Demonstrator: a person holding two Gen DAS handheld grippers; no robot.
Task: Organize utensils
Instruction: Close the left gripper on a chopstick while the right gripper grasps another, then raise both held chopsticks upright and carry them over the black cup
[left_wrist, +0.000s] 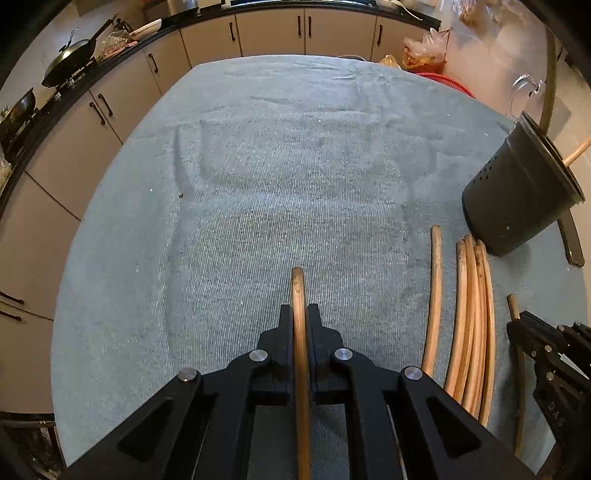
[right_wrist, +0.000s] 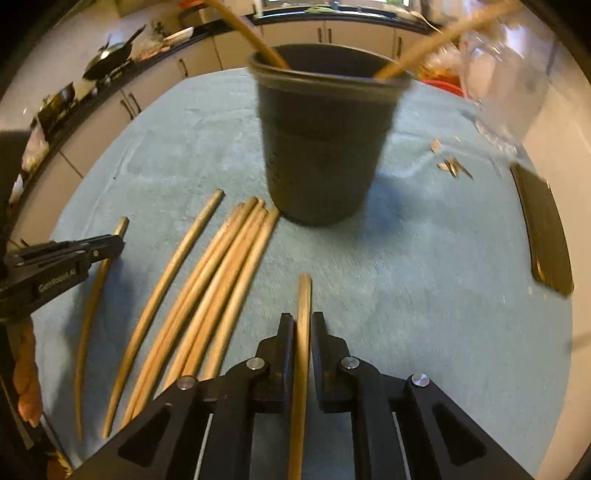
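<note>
My left gripper (left_wrist: 300, 314) is shut on a wooden chopstick (left_wrist: 298, 288) that runs back between its jaws, above the blue-grey towel (left_wrist: 277, 177). My right gripper (right_wrist: 303, 321) is shut on another chopstick (right_wrist: 304, 295), facing the black perforated holder (right_wrist: 321, 147). The holder stands upright with two chopsticks (right_wrist: 258, 40) leaning in it; it also shows in the left wrist view (left_wrist: 517, 192). Several loose chopsticks (right_wrist: 221, 273) lie on the towel left of the right gripper, and show in the left wrist view (left_wrist: 469, 317). The left gripper (right_wrist: 110, 245) shows at the left edge of the right wrist view.
A dark flat object (right_wrist: 546, 236) lies at the towel's right edge. Small metal bits (right_wrist: 452, 166) lie right of the holder. A clear glass jug (right_wrist: 509, 92) stands behind. Cabinets (left_wrist: 269, 33) and a counter with pans (left_wrist: 70, 61) run along the back.
</note>
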